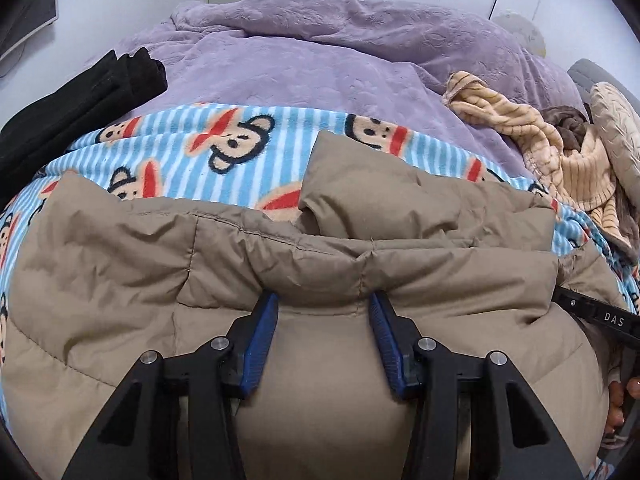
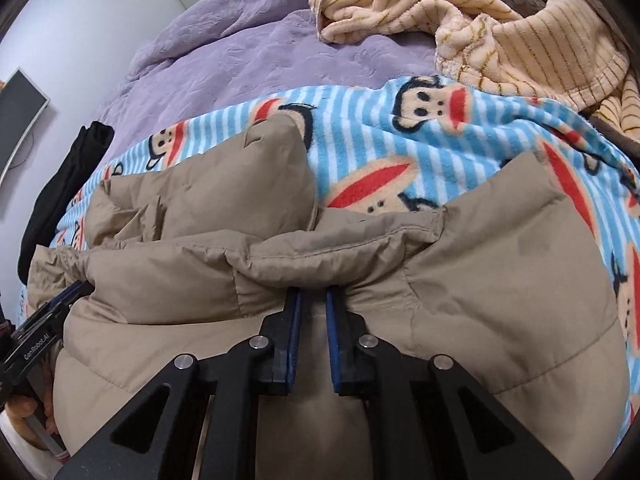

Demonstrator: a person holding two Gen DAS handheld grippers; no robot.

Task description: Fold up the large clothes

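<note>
Left wrist view: the left hand-held gripper (image 1: pixel 323 300) has its blue-padded fingers (image 1: pixel 262 344) spread wide, their tips tucked under a thick rolled fold of the tan padded jacket (image 1: pixel 120 248); whether they pinch fabric cannot be told, and jacket cloth fills the gap between them. The jacket lies directly ahead of and beneath this hand-held gripper, its long axis running across the view from left to right. A folded-over sleeve or panel juts forward, away from the hand-held gripper, just right of centre. Beyond the jacket lies a blue striped monkey-print blanket (image 1: pixel 256 128), and beyond that a purple quilt (image 1: pixel 320 52) covering the bed. A black garment (image 1: pixel 80 100) sits far ahead to the left; a cream striped garment (image 1: pixel 532 136) lies ahead to the right. At the right edge the right hand-held gripper (image 1: pixel 560 294) enters, also at the jacket's fold, with a hand (image 1: pixel 618 408) behind it.

Right wrist view: the right hand-held gripper (image 2: pixel 313 294) has its fingers (image 2: pixel 294 340) drawn close, clenched on a gathered ridge of the tan padded jacket (image 2: pixel 500 272). The ridge runs side to side directly in front of the fingertips. The folded panel points forward, left of centre, onto the monkey-print blanket (image 2: pixel 400 136). The cream striped garment (image 2: pixel 520 40) lies far ahead to the right, the purple quilt (image 2: pixel 240 48) ahead left, and the black garment (image 2: pixel 60 192) to the far left. The left hand-held gripper (image 2: pixel 76 290) shows at the left edge against the jacket. No containers are present in either view
</note>
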